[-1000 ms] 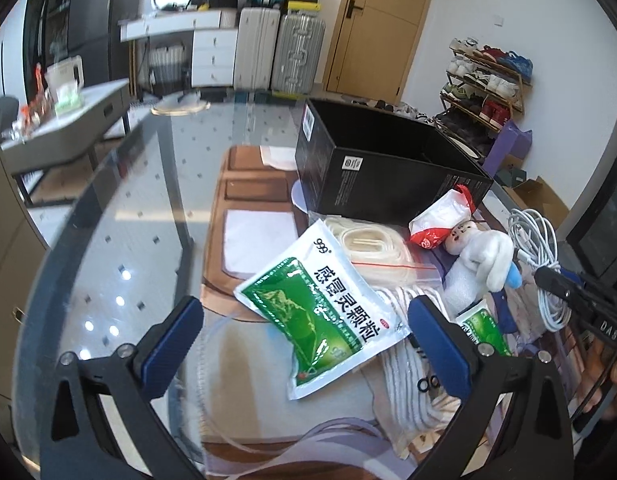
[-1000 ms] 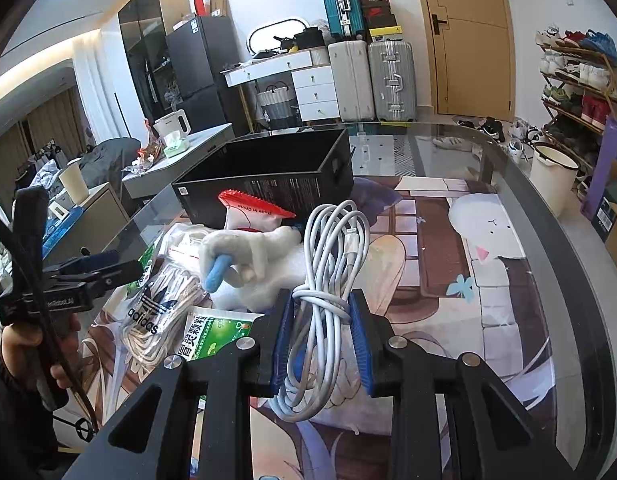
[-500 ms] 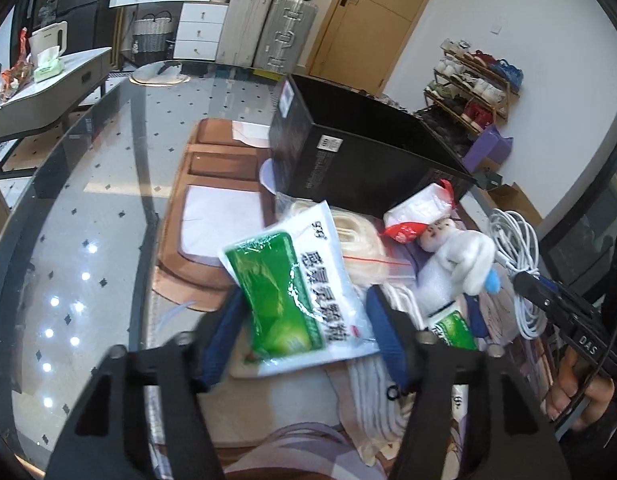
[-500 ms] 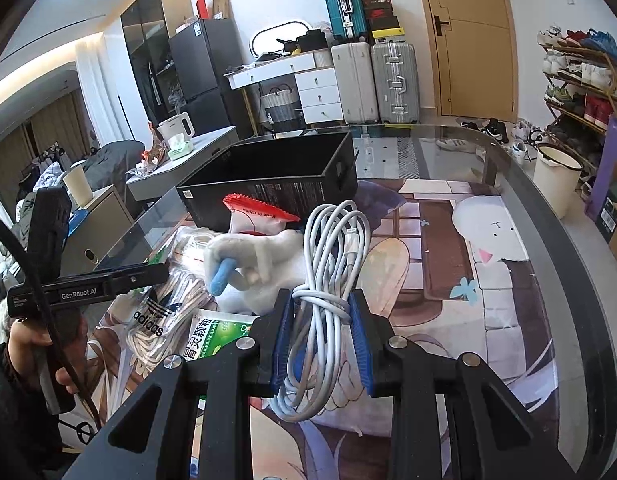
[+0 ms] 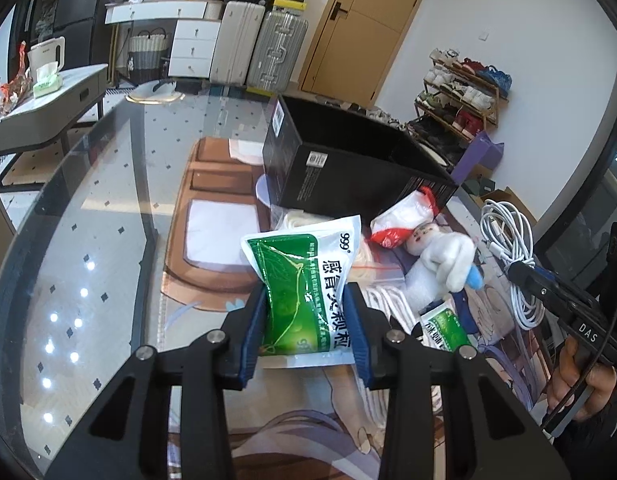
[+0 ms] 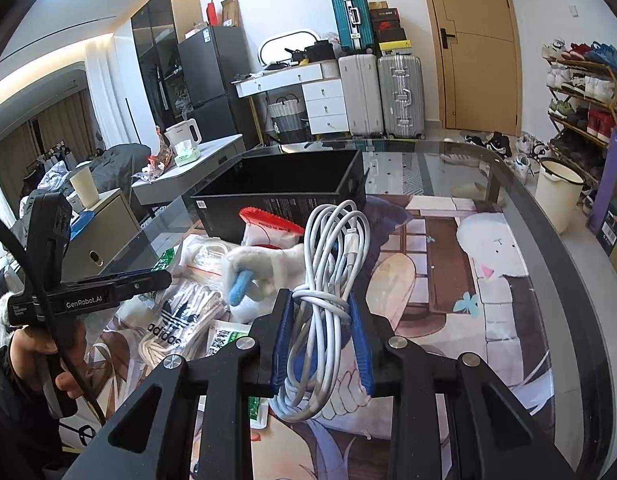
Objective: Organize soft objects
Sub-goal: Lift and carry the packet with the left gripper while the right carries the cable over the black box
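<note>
Right, left gripper [image 5: 306, 330] has just been closing and now pinches the green-and-white foil sachet [image 5: 304, 284], buckling it, over the glass table's [image 5: 108, 200] middle; slick foil could slip. Right gripper [image 6: 322, 338] clamps the coiled white cable [image 6: 328, 280]; loose loops may snag the open black cardboard box [image 6: 280, 200].

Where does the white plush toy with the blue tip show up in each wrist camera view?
Left wrist view: white plush toy lies right of centre, beyond the held green pouch.
Right wrist view: the toy lies left of centre, beside the held white cable.
Shared landmark: black box behind it.
</note>
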Demonstrator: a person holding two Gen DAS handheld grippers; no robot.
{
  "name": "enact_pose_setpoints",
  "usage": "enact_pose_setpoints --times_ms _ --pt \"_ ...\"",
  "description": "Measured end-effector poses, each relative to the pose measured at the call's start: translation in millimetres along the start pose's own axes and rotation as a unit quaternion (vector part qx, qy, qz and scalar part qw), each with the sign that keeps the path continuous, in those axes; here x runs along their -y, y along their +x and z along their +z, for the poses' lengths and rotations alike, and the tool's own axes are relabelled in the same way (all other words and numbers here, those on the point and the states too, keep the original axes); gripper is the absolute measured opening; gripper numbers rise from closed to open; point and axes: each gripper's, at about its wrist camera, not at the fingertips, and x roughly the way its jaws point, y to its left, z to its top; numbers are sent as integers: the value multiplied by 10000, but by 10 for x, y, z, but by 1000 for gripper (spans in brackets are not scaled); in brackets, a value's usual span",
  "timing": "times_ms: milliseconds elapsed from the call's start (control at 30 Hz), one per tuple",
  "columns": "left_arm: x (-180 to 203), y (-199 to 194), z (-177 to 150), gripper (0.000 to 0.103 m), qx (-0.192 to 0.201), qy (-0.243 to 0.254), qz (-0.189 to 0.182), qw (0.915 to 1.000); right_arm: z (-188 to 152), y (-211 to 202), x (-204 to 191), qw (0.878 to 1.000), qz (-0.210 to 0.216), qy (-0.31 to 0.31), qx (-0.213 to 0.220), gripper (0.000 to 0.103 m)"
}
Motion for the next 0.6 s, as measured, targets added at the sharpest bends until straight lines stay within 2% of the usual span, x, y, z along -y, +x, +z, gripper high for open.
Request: enact_pose_setpoints --times_ms 300,600 --pt "91 -258 142 37 574 282 174 9978 124 -73 -88 9993 153 -185 294 28" --pt "231 -347 420 37 932 607 269 9934 353 -85 -117 9974 303 -324 562 28"
